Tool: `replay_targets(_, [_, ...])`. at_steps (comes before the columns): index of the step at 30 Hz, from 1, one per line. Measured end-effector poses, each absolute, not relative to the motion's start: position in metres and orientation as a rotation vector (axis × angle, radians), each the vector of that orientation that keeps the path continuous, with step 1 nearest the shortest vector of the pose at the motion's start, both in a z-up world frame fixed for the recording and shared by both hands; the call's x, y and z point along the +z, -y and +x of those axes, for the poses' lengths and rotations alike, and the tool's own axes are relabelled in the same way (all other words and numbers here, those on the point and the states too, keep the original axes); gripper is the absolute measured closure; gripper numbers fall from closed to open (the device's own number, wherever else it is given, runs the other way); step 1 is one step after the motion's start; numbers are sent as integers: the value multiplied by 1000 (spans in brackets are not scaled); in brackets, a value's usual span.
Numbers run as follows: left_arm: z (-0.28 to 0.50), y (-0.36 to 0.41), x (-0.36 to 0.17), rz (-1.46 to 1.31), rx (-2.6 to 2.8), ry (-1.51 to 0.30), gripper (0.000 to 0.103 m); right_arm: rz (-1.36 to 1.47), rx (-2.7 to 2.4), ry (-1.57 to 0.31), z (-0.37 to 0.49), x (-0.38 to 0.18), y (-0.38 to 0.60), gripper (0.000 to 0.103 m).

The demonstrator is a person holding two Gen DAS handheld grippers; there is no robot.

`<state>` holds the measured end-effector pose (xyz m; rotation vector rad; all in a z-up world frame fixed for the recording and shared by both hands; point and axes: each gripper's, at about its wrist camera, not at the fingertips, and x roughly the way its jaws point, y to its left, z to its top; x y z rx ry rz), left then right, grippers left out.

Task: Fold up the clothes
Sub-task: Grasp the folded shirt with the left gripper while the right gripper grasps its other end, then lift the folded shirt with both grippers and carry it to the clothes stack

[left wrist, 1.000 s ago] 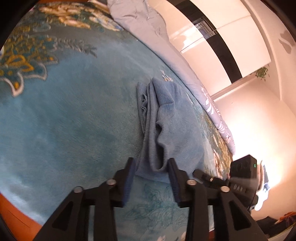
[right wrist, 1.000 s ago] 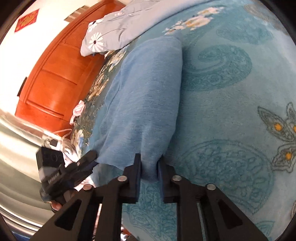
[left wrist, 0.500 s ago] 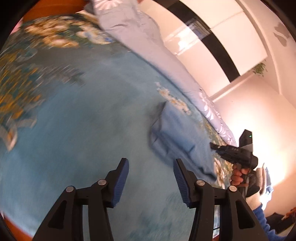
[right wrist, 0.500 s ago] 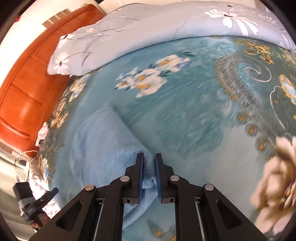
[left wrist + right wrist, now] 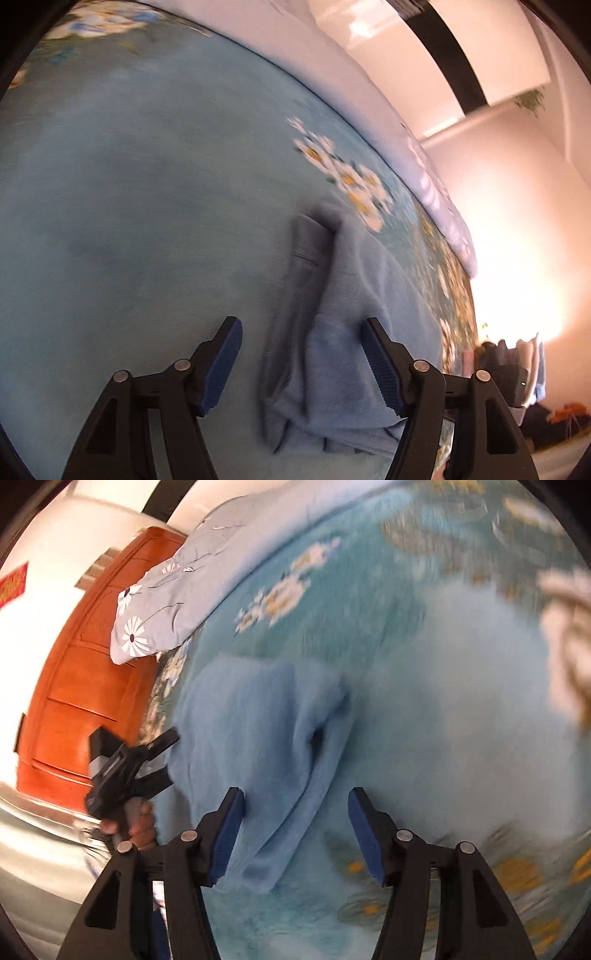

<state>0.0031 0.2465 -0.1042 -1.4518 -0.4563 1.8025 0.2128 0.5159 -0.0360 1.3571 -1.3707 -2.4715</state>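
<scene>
Both grippers are standing released: the left gripper (image 5: 301, 360) is gaping wide with the near end of the garment (image 5: 340, 332) lying between its fingers, not pinched, and the right gripper (image 5: 295, 830) is likewise spread wide over the garment's (image 5: 266, 746) near corner, holding nothing. In the right view the left gripper (image 5: 162, 757) is also showing, poised at the garment's far edge.

The garment, a soft blue piece, is lying bunched and partly doubled on the bedspread (image 5: 129, 184), with a ridge and a pocket along its middle, near the white flower print and well short of the grey quilt (image 5: 192, 579) by the headboard (image 5: 81, 686). Both views are smearing, so finer seams are not telling.

Judging from this, a fold is sitting unfinished and loose. The next move is probably calling for a fresh pinch on two edges or corners, then a flattening or another fold; the rumpled middle is likely needing smoothing first.

Counting: one garment, two grippers, one quilt, one headboard, one bedspread
</scene>
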Motion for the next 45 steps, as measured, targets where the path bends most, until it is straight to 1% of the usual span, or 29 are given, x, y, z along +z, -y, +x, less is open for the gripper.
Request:
replay_targets(2, [2,-253,-105,-1445,1776,458,28,1306,-2450,1464,212,-42,-506,42])
replay_targets(5, [7,-258,-107,-1434,1708,462,30,1256,-2470,1489,206,-42,-490,41])
replay_targets(6, [11,-260,-107,-1426,1716,451,36,1244,-2494,1487,205,-41,-486,42])
replay_targets(7, [14,-262,-106,-1417,1731,435,46,1235,-2499,1496,206,-42,-487,50])
replay_targets(8, [17,-262,-107,-1417,1727,433,66,1227,-2505,1505,207,-42,-488,66])
replay_targets(9, [21,-260,-109,-1417,1718,445,75,1219,-2507,1515,208,-43,-489,73])
replay_targets(11, [24,-257,-110,-1417,1706,499,83,1212,-2471,1552,209,-44,-494,87])
replay_targets(12, [29,-254,-108,-1414,1709,516,84,1209,-2457,1565,209,-45,-496,88])
replay_targets(16, [64,-239,-87,-1383,1720,523,85,1200,-2510,1448,216,-16,-492,90])
replay_targets(20, [104,-227,-57,-1317,1712,528,86,1169,-2528,1347,243,21,-488,90])
replay_targets(25, [137,-259,-6,-1242,1687,476,86,1109,-2604,1236,284,75,-493,90])
replay_targets(27, [152,-285,26,-1179,1659,444,86,1053,-2658,1204,308,104,-508,90])
replay_targets(29, [174,-321,72,-1069,1638,374,85,978,-2724,1170,336,138,-527,90])
replay_targets(32, [212,-380,137,-909,1607,273,85,858,-2907,1035,389,197,-555,90])
replay_targets(36, [260,-470,207,-776,1534,169,85,730,-3146,860,460,265,-592,90])
replay_targets(39, [301,-538,245,-707,1476,114,85,698,-3271,746,511,304,-627,90])
replay_targets(42, [335,-603,267,-689,1427,117,85,734,-3383,672,555,330,-661,90])
replay_targets(45, [367,-653,268,-717,1379,118,85,790,-3480,738,588,339,-703,90])
